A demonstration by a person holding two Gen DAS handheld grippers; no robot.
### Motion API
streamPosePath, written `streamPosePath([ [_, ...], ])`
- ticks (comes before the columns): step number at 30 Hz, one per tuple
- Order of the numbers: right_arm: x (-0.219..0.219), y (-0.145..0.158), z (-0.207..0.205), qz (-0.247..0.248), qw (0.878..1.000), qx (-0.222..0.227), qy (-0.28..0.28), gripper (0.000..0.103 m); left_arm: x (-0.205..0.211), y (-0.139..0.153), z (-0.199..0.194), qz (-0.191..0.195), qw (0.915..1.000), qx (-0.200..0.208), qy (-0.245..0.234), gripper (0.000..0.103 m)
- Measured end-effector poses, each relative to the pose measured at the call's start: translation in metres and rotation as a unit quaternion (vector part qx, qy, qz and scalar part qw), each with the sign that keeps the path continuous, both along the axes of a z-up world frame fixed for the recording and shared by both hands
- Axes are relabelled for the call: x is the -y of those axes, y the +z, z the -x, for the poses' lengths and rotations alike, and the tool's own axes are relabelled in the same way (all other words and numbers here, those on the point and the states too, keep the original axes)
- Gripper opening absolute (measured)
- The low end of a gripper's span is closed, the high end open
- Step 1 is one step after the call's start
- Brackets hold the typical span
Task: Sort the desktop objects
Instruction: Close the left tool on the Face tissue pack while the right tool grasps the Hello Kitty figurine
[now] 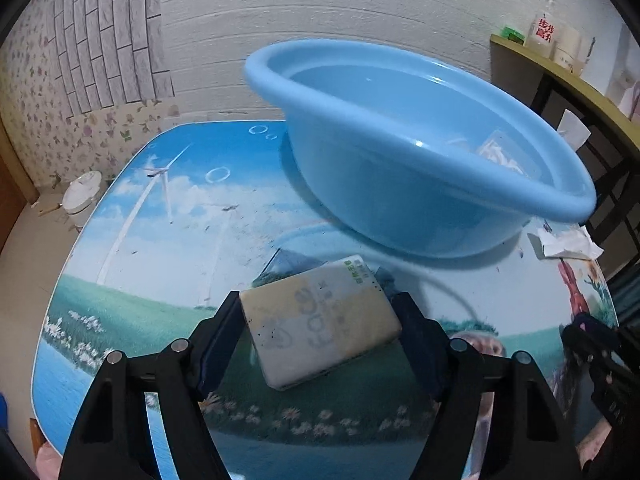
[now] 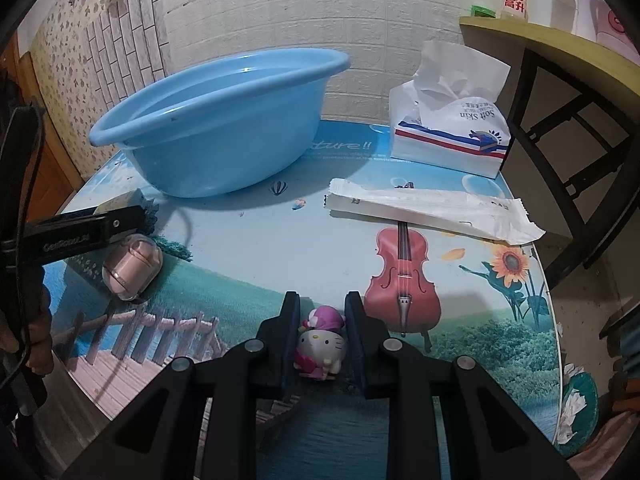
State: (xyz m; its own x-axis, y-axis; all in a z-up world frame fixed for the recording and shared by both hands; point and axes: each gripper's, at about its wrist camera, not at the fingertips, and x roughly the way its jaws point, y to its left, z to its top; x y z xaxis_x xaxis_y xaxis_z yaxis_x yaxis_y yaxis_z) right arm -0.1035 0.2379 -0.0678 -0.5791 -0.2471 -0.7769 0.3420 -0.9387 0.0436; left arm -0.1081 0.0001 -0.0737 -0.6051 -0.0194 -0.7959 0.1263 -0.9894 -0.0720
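Observation:
My left gripper is shut on a pale yellow pocket tissue pack; a pad touches each long side, and the pack sits tilted just above the picture-printed table. Right behind it stands a big blue basin with a clear packet inside. In the right wrist view my right gripper is shut on a small Hello Kitty figure in a pink hat, low over the table's front. The left gripper's finger shows at the left, beside the basin.
A pink round case lies left of centre. A long white wrapper and an open soft tissue pack lie at the back right. Crumpled paper rests near the basin. A yellow shelf with bottles stands past the table's right edge.

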Motion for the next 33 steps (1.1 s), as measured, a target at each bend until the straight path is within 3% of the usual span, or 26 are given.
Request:
streamPosePath([
  [16, -0.004, 0.000, -0.011, -0.005, 1.000, 0.011, -0.017, 0.024, 0.024, 0.005, -0.037, 0.001, 0.9995, 0.009, 0.031, 0.074],
  [22, -0.006, -0.001, -0.014, -0.003, 1.000, 0.015, -0.025, 0.035, 0.030, 0.002, -0.037, 0.001, 0.9994, 0.006, 0.033, 0.075],
  [33, -0.013, -0.001, -0.021, 0.000, 1.000, 0.013, -0.015, 0.035, 0.031, 0.001, -0.037, -0.006, 0.9994, 0.003, 0.035, 0.078],
])
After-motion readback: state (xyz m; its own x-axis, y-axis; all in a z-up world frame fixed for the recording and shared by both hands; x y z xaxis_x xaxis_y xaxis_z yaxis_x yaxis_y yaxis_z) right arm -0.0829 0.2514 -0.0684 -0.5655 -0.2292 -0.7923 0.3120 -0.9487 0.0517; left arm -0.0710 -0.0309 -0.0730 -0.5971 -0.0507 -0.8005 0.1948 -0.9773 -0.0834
